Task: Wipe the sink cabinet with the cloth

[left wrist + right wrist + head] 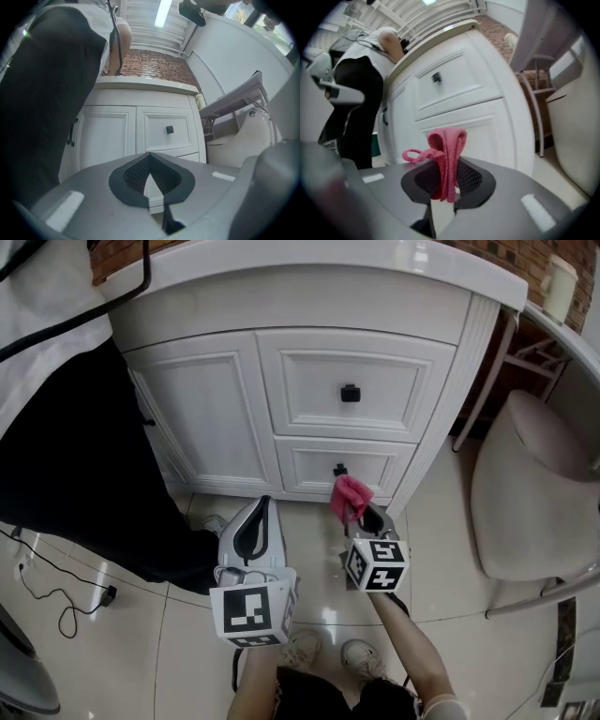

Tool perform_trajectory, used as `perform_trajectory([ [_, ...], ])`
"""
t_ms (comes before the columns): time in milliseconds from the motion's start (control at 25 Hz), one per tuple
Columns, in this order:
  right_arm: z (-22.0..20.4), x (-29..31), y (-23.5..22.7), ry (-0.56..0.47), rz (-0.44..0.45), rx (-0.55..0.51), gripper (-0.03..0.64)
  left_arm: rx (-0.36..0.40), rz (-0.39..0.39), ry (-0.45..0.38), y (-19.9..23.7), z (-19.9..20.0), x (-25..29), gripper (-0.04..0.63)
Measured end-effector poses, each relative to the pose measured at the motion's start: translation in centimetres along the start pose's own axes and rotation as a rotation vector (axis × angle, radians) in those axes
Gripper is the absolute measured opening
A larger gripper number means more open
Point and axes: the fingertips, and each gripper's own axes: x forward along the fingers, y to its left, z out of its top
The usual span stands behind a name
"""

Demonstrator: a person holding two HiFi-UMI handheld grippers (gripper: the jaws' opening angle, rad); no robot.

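The white sink cabinet (206, 418) fills the upper head view, with a door at the left and two black-knobbed drawers at the right. My right gripper (361, 517) is shut on a pink cloth (350, 498), which it holds just in front of the lower drawer (384, 465), close under its knob. In the right gripper view the cloth (447, 150) stands folded up out of the jaws, a loop hanging to the left. My left gripper (262, 512) hovers low over the floor left of the right one, shut and empty, pointing at the cabinet (108, 136).
A black garment (75, 474) hangs left of the cabinet. A beige toilet (534, 493) stands at the right, with a metal stand (525, 357) behind it. A cable (56, 587) lies on the tiled floor at the left. The person's shoes (361, 657) are below the grippers.
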Motion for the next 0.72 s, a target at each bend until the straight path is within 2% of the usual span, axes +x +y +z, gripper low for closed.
perform_trajectory([
  [80, -3.0, 3.0, 4.9, 0.086, 0.104, -0.097, 0.063, -0.019, 0.038, 0.008, 1.4, -0.5, -0.5, 0.015],
  [160, -5.6, 6.3, 8.4, 0.155, 0.170, -0.166, 0.063, -0.039, 0.056, 0.021, 2.0, -0.9, -0.8, 0.015],
  [200, -6.4, 7.8, 9.5, 0.177, 0.183, -0.159, 0.063, -0.043, 0.050, 0.026, 2.0, -0.9, -0.9, 0.015],
  [280, -7.0, 10.2, 9.8, 0.195, 0.161, -0.079, 0.063, -0.032, 0.021, 0.033, 1.6, -1.1, -0.6, 0.015],
  [320, -6.8, 11.0, 9.2, 0.193, 0.135, -0.053, 0.063, -0.026, 0.008, 0.034, 1.3, -1.1, -0.5, 0.015],
  [480, -6.7, 10.8, 4.5, 0.186, 0.037, -0.079, 0.063, -0.033, -0.006, 0.037, 1.0, -1.4, -0.3, 0.015],
  [720, -6.6, 5.9, -7.7, 0.161, -0.190, -0.029, 0.063, -0.021, -0.036, 0.053, -0.4, -1.9, 0.0, 0.015],
])
